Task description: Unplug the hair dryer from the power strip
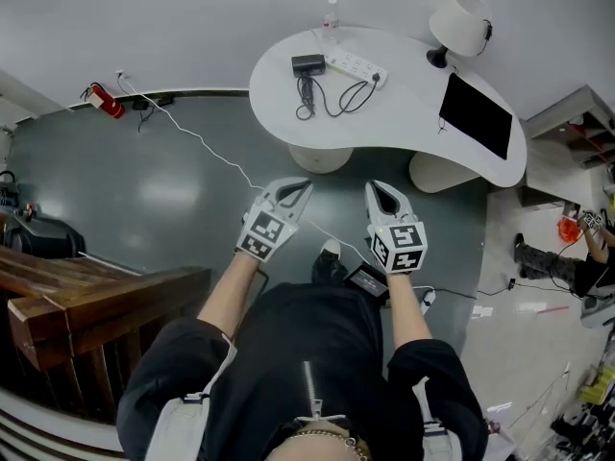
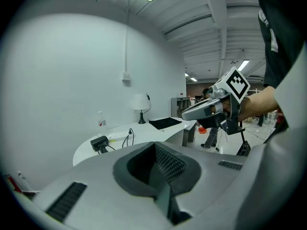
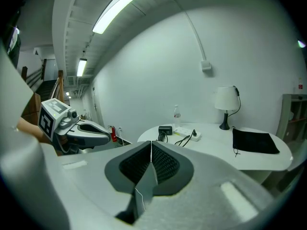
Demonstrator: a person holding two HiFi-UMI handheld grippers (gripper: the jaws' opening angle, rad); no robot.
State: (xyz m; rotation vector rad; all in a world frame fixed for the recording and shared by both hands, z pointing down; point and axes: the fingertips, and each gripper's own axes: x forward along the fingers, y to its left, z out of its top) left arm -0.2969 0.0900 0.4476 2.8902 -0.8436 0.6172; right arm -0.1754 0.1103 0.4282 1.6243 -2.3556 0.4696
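Observation:
A black hair dryer (image 1: 308, 64) lies on the curved white table (image 1: 404, 142), its cord looping to a plug in the white power strip (image 1: 356, 66) beside it. Both grippers are held over the floor, short of the table and pointing at it. My left gripper (image 1: 299, 189) is shut and empty; so is my right gripper (image 1: 381, 191). The left gripper view shows its shut jaws (image 2: 156, 150), the hair dryer (image 2: 99, 143) and the power strip (image 2: 117, 137) far ahead. Beyond the shut right jaws (image 3: 151, 150), the right gripper view shows the hair dryer (image 3: 165, 129) and the power strip (image 3: 188, 133).
The table also holds a white lamp (image 1: 461, 22), a black cloth (image 1: 474, 115) and a water bottle (image 1: 331, 15). A white cable (image 1: 207, 147) crosses the grey floor from a wall socket near a red fire extinguisher (image 1: 104, 100). Wooden steps (image 1: 77, 296) stand left. Another person (image 1: 567, 262) is at far right.

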